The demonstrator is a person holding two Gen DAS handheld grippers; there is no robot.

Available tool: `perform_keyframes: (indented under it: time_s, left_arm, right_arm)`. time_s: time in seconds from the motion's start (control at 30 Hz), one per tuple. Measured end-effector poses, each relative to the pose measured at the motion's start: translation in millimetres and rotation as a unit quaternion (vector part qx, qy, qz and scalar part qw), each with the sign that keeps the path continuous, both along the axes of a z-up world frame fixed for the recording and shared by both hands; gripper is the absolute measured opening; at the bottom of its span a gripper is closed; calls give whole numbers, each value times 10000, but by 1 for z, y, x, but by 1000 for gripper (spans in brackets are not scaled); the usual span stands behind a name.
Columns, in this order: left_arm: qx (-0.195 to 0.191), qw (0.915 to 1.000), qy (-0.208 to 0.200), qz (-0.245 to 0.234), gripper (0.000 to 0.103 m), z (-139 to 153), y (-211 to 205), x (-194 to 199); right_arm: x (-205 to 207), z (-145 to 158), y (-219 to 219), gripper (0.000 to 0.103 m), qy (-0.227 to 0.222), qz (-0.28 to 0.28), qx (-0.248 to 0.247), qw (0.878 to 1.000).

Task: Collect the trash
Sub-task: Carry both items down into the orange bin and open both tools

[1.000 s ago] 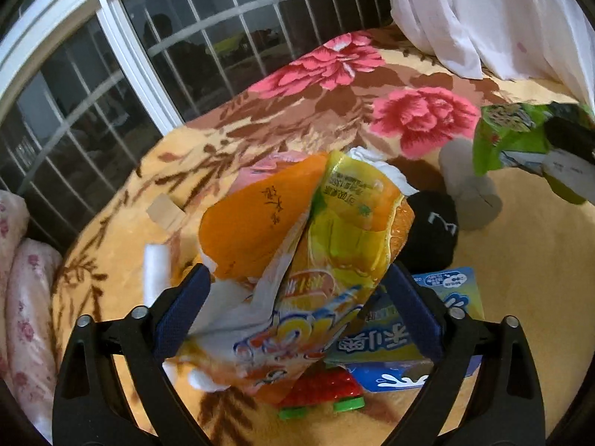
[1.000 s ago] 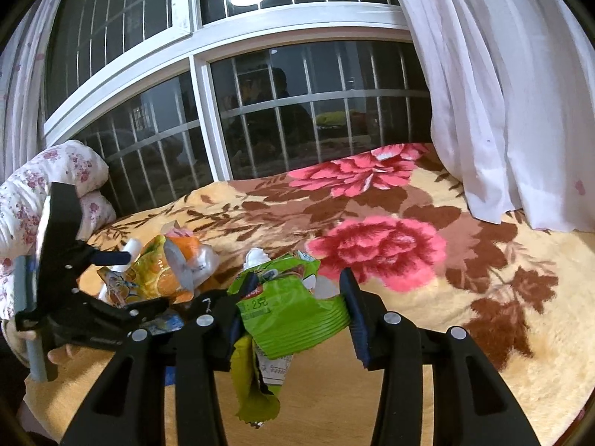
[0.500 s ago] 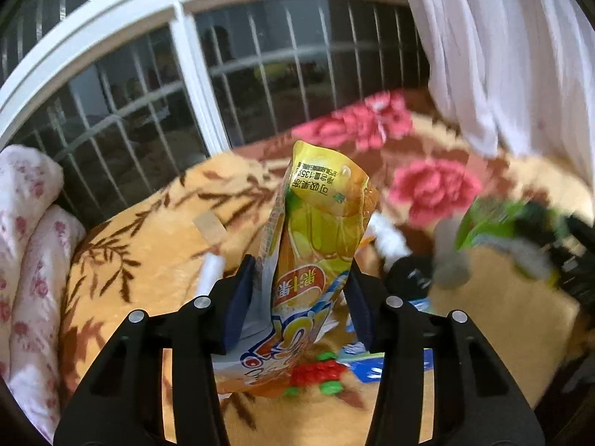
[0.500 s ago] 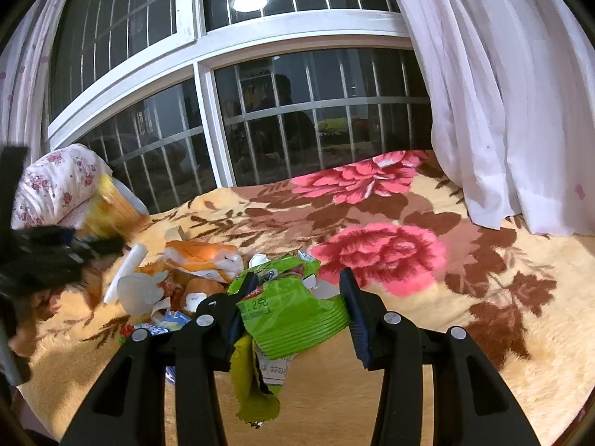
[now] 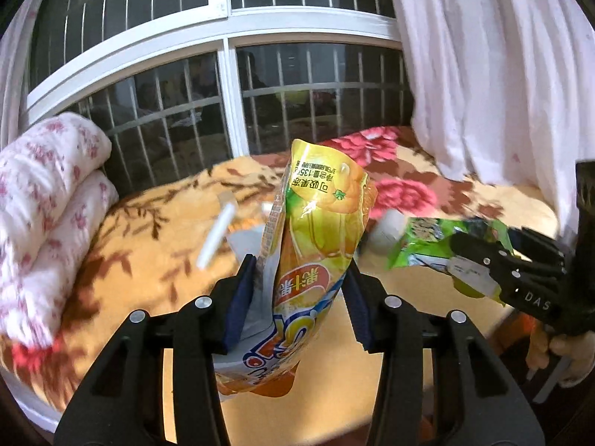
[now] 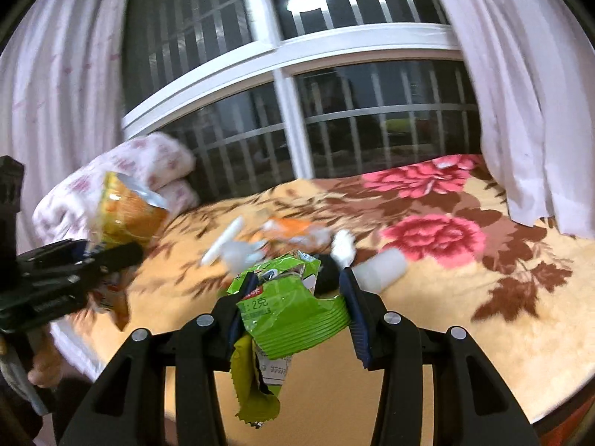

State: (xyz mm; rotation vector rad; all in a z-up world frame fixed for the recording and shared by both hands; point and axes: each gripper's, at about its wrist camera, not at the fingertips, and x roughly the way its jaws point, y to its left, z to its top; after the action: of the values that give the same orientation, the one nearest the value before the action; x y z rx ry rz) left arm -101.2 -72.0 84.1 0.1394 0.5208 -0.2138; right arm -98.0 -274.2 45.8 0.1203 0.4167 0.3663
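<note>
**Both grippers clamped on wrappers above the bed**

Left gripper [image 5: 301, 297]: clenched on an orange pouch [image 5: 316, 245], blue pads pressing it from both sides. Pouch upright, yellow top edge rising well above the fingertips, bottom hanging below the jaws. Held clear of the blanket [image 5: 156, 245]. Same gripper seen side-on at the left edge of the right wrist view [image 6: 108, 256], pouch [image 6: 126, 215] sticking up from it, blurred; a hand [image 6: 44, 368] below on the handle.

Right gripper [image 6: 297, 297]: clenched on a green wrapper [image 6: 293, 319], crumpled and squeezed between the pads. An olive-yellow strip [image 6: 253, 390] dangling beneath. Wrapper off the blanket [image 6: 446, 316] too. From the left wrist view, this gripper [image 5: 479, 256] at the far right, green wrapper [image 5: 435, 238] poking out toward the middle, a hand [image 5: 557, 349] gripping the handle lower down.

More litter lying on the blanket beyond both grippers: a white stick [image 6: 223, 241], an orange-and-white wrapper [image 6: 293, 228], a white cup on its side [image 6: 379, 271], something black [image 6: 327, 275] just behind the right fingertips. All blurred, details not readable.

Floral blanket in tan, brown and pink. Folded flowered quilt [image 5: 44, 200] at the left end of the bed. Barred window [image 5: 230, 104] behind, dark outside. Pale curtain [image 5: 483, 74] on the right, another [image 6: 55, 111] on the left in the right wrist view.
</note>
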Motion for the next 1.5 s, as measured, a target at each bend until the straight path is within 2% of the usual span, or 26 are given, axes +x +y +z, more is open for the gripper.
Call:
perform_keyframes:
  time_s: [0.17, 0.27, 0.37, 0.5, 0.57, 0.63, 0.77, 0.93, 1.07, 1.13, 1.17, 1.27, 1.33, 1.5]
  left_arm:
    - [-221, 9989, 404, -72, 45, -38, 3, -47]
    - [-320, 9968, 722, -87, 45, -63, 7, -68]
    - [-242, 9940, 1069, -69, 45, -89, 9, -80]
    - [-59, 9867, 1622, -103, 45, -127, 7, -91]
    - [-1, 9784, 2064, -144, 45, -150, 5, -89]
    - [16, 9653, 2605, -168, 45, -177, 1, -79]
    - [235, 9405, 3390, -57, 45, -231, -4, -55]
    - [602, 9236, 3785, 19, 45, -273, -14, -34]
    - [768, 9099, 4076, -19, 45, -298, -21, -27]
    - [768, 9052, 4179, -11, 45, -305, -22, -23]
    - [744, 9031, 4228, 2, 45, -307, -22, -21]
    - [750, 9019, 4254, 49, 52, -310, -22, -16]
    - [823, 9048, 4178, 65, 65, -307, -26, -17]
    - [894, 9120, 4004, -37, 66, -305, -28, -36]
  right_arm:
    - [-58, -9, 7, 45, 172, 414, -439, 9980]
    - [-88, -26, 10, 45, 459, 585, -739, 9945]
    - [-107, -51, 14, 45, 894, 774, -934, 9886]
    - [-112, -94, 26, 45, 1728, 1068, -1219, 9715]
    - [-109, -115, 34, 45, 2074, 1120, -1414, 9615]
    - [-98, -141, 46, 45, 2431, 1220, -1741, 9464]
    - [-74, -184, 63, 45, 2992, 1447, -1950, 9228]
    - [-53, -238, 78, 45, 3616, 1597, -2075, 8948]
    - [-48, -262, 74, 46, 3984, 1573, -2014, 8809]
    - [-46, -266, 72, 50, 4070, 1559, -1956, 8785]
    - [-45, -267, 71, 56, 4114, 1558, -1914, 8774]
    - [-45, -267, 70, 62, 4160, 1502, -1907, 8764]
    - [-45, -266, 69, 62, 4173, 1477, -1875, 8769]
    - [-49, -250, 68, 62, 4003, 1431, -1818, 8867]
